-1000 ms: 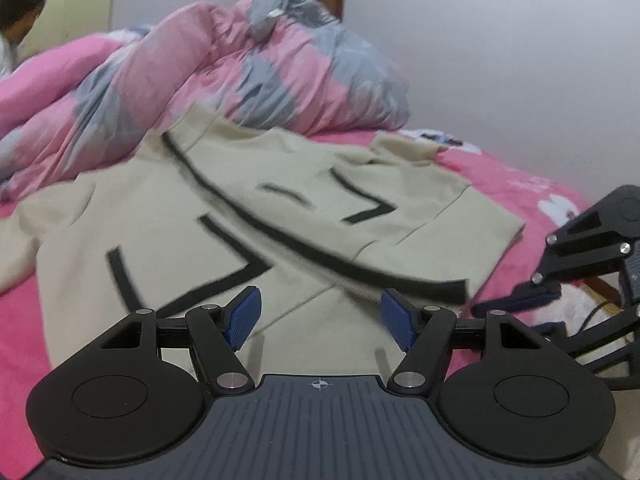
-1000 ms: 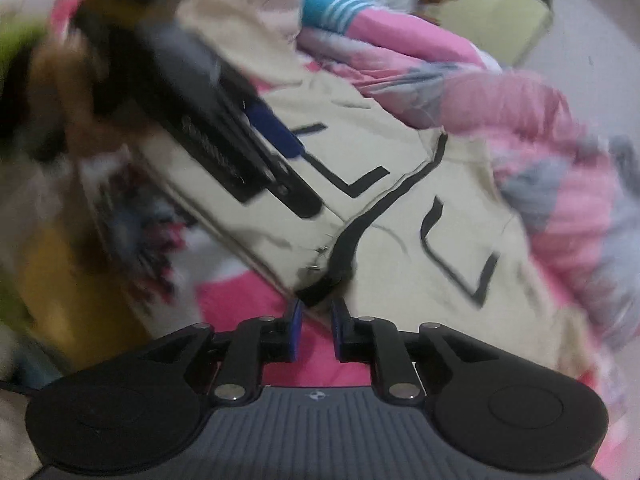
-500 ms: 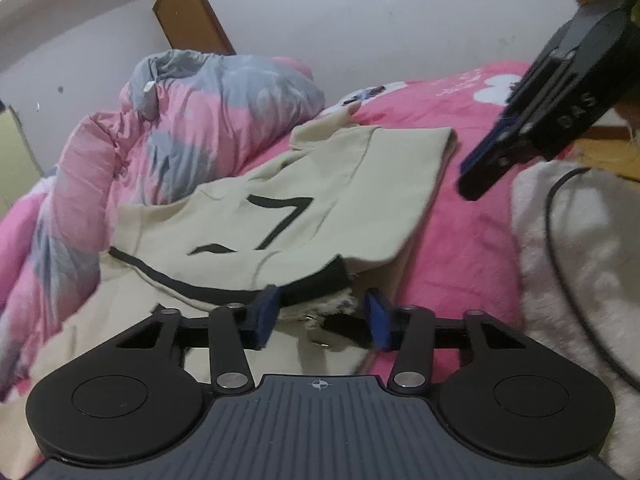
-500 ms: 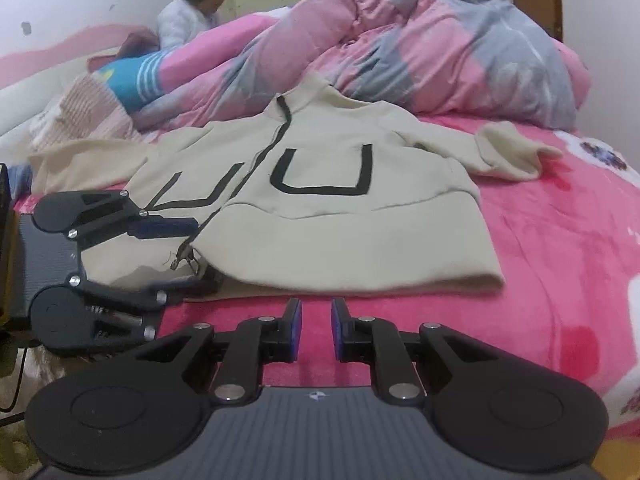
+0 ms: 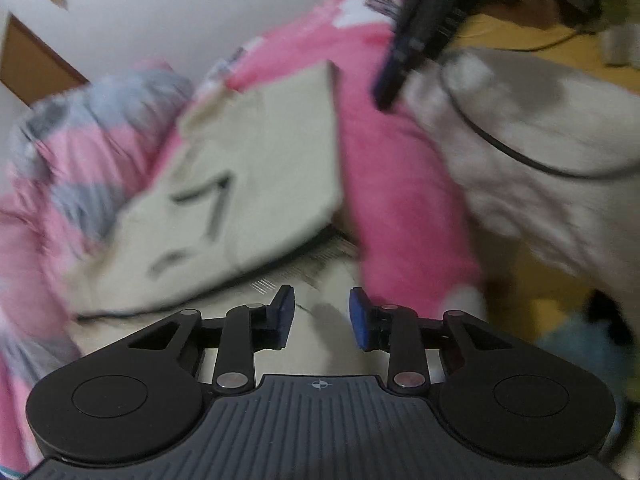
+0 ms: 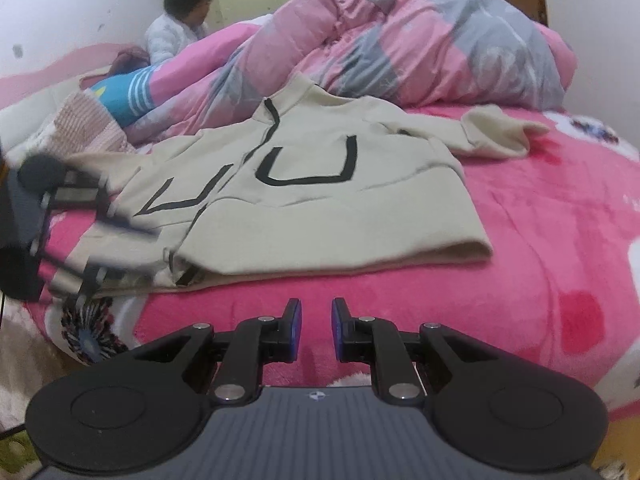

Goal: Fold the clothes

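Left wrist view, blurred: the left gripper [image 5: 322, 316] sits low centre, jaws closing over the cream jacket [image 5: 256, 184], seemingly its hem between them.

Right wrist view: the right gripper [image 6: 316, 330], jaws slightly apart and empty, over the pink blanket [image 6: 560, 240]; jacket mid-frame.

Your bed [image 6: 560, 240] wears a pink fleece cover; the cream jacket [image 6: 320, 200] lies flat near its front edge, the pink-and-grey quilt [image 6: 420, 40] heaped behind toward the far edge.
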The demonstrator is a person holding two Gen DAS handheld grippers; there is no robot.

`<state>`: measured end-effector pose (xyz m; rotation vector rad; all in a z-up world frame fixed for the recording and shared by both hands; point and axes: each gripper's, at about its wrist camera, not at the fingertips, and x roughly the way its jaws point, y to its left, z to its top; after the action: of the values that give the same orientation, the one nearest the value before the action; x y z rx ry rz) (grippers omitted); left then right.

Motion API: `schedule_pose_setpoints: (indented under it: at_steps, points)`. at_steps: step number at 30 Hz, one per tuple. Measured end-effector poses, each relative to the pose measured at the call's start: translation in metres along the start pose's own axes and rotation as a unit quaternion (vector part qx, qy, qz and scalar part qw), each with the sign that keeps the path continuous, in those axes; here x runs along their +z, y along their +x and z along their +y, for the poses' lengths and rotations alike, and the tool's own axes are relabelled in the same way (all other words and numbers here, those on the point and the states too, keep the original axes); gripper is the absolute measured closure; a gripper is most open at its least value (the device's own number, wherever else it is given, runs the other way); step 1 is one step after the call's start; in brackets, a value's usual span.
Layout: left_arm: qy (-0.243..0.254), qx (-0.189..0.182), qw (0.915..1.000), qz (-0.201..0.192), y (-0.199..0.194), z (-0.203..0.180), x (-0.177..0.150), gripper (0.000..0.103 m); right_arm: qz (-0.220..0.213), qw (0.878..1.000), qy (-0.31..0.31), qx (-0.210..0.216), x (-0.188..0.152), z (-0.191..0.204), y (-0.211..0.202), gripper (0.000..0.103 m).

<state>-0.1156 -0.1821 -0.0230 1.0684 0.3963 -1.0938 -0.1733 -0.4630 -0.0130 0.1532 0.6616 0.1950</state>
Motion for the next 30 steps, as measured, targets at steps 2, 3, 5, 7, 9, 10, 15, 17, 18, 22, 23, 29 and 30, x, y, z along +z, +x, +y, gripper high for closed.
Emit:
schedule_pose_setpoints:
  at_steps: [2,3,5,7,9,10,15,17,18,22,23,29,30]
  points:
    - [-0.055,-0.014,0.9983,-0.007,-0.007,0.005,-0.005,0.067,0.001,1.000,0.025,0.006,-0.001,-0.009,-0.001,0.086]
    - [-0.085,-0.020,0.9961,-0.012,-0.010,0.008,-0.008,0.067,0.000,0.999,0.044,0.010,0.000,-0.016,-0.003,0.086]
    - [-0.165,-0.027,0.9855,-0.029,-0.015,0.022,-0.012,0.066,-0.004,0.996,0.092,0.018,0.003,-0.032,-0.007,0.086]
    - [-0.237,-0.028,0.9698,-0.052,-0.019,0.035,-0.015,0.066,-0.010,0.990,0.142,0.018,0.008,-0.051,-0.011,0.086]
    - [-0.281,-0.017,0.9561,-0.079,-0.018,0.044,-0.012,0.066,-0.019,0.981,0.190,0.018,0.012,-0.069,-0.014,0.086]
    - [-0.293,-0.010,0.9518,-0.089,-0.017,0.047,-0.009,0.066,-0.024,0.976,0.215,0.023,0.015,-0.079,-0.015,0.086]
    - [-0.316,0.020,0.9418,-0.113,0.011,0.056,0.014,0.066,-0.044,0.958,0.282,0.017,0.027,-0.111,-0.013,0.086]
    - [-0.289,0.021,0.9528,-0.091,0.028,0.050,0.021,0.066,-0.049,0.958,0.281,0.010,0.034,-0.118,-0.008,0.086]
    - [-0.272,0.023,0.9595,-0.068,0.040,0.046,0.023,0.066,-0.049,0.960,0.277,0.008,0.038,-0.121,-0.004,0.086]
    - [-0.247,0.043,0.9660,-0.063,0.047,0.036,0.022,0.066,-0.041,0.965,0.257,0.000,0.052,-0.128,0.016,0.065]
    - [-0.252,0.040,0.9647,-0.065,0.047,0.038,0.021,0.065,-0.038,0.967,0.253,-0.001,0.055,-0.129,0.022,0.061]
    - [-0.271,0.016,0.9598,-0.071,0.048,0.047,0.015,0.065,-0.032,0.958,0.280,0.048,0.096,-0.156,0.060,0.059]
    - [-0.273,0.014,0.9590,-0.074,0.048,0.047,0.013,0.064,-0.029,0.952,0.299,0.061,0.104,-0.166,0.070,0.058]
